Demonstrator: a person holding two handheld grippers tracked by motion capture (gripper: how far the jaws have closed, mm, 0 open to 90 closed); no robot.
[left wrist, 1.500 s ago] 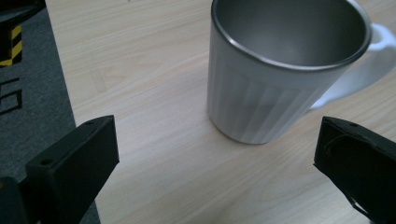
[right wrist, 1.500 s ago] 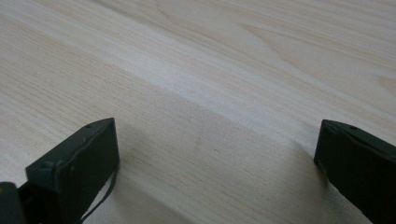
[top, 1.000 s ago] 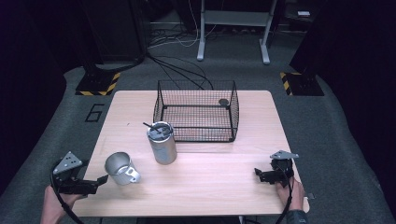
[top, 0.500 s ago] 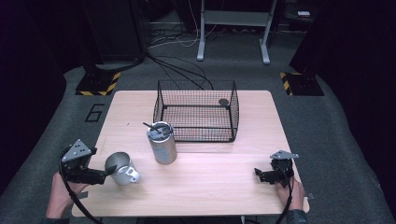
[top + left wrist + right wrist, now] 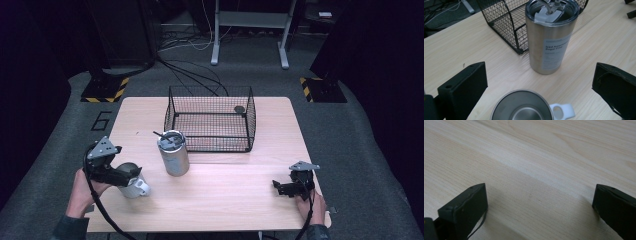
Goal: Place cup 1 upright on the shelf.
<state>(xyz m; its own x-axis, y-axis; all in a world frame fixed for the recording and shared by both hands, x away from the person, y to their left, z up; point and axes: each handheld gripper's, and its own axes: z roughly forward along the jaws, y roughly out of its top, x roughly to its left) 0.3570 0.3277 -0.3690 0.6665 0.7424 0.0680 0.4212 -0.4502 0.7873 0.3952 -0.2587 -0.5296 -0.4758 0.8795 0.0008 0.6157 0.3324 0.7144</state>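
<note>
High view shows the left hand-held gripper (image 5: 131,176) over the steel mug (image 5: 134,186) lying on the tabletop (image 5: 225,195), jaws wide apart around its rim. To grip well, I'd ease lower, centre the rim and miss the white handle (image 5: 562,111). Forearm low, wrist angled toward the tumbler (image 5: 173,152). The right hand-held gripper (image 5: 280,187) rests open.

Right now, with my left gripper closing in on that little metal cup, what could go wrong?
The cup lies on its side, so it may roll or slip away as the open left gripper squeezes its round wall. The tall tumbler stands just beyond the cup; pushing forward could knock it over, and it is narrow for its height. The wire basket sits right behind the tumbler, so a tipped tumbler could strike it.
</note>
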